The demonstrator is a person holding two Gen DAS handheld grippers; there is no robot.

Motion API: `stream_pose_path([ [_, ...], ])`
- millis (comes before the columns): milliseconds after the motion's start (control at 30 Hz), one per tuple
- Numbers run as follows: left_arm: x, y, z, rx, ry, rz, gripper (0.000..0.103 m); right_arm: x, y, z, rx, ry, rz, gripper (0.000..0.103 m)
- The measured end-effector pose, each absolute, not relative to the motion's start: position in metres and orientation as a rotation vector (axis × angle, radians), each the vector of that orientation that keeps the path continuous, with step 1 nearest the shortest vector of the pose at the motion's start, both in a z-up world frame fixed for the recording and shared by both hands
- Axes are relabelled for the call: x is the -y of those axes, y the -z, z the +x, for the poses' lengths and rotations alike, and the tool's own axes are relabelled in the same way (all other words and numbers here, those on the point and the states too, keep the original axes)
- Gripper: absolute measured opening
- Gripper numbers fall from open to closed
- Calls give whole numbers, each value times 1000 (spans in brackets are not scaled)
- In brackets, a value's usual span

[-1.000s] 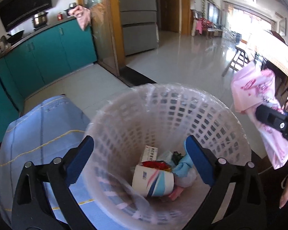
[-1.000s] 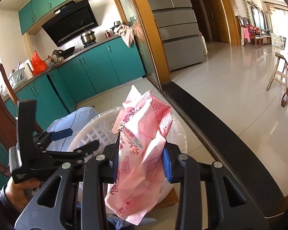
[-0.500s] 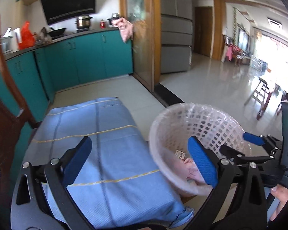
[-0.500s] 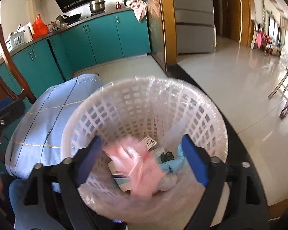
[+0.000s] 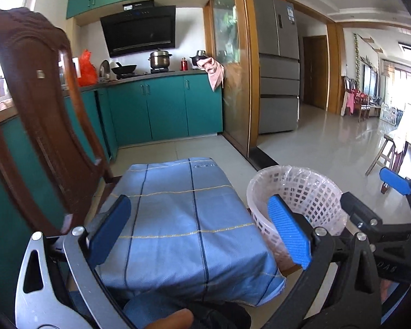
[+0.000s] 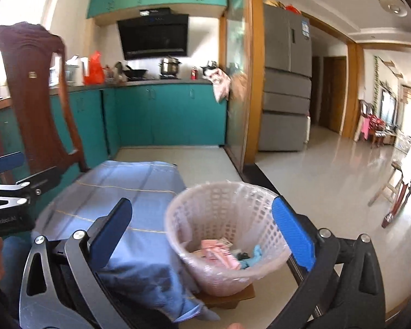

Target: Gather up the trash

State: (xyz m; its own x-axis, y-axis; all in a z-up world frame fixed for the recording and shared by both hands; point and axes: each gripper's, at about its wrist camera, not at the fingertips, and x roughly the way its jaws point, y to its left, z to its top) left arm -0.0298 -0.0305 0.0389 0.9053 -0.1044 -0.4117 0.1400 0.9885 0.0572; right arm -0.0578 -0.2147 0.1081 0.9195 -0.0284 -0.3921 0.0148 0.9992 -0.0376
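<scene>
Both grippers empty, jaws apart: left gripper [image 5: 200, 227] over the blue-clothed table [image 5: 178, 219], right gripper [image 6: 202, 233] above the basket [image 6: 205, 205]. Pink bag [image 6: 219, 252] lies inside with other scraps. Judged light, limp, slick film; pinch a bunched fold. Lined basket sits just beside table; wooden chair [image 5: 41, 109] crowds the left.

Left tool [image 6: 2, 189]: body marked "GenRoboLAI", final letters unclear. Right tool [image 5: 391, 219]: body marked "DA8", partly cut off. Blue cloth [image 5: 183, 219]: printed label, not readable.
</scene>
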Motion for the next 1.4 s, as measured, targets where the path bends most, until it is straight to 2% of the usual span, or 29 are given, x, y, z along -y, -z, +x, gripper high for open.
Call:
stream_pose_path([
  [500,17,-62,-72,-347,95,87,100,205,-125,-89,-355,36,-23,100],
  [1400,15,-67,-75,-330,91,76,100,198,-130,-92,-341,34,-49,100],
])
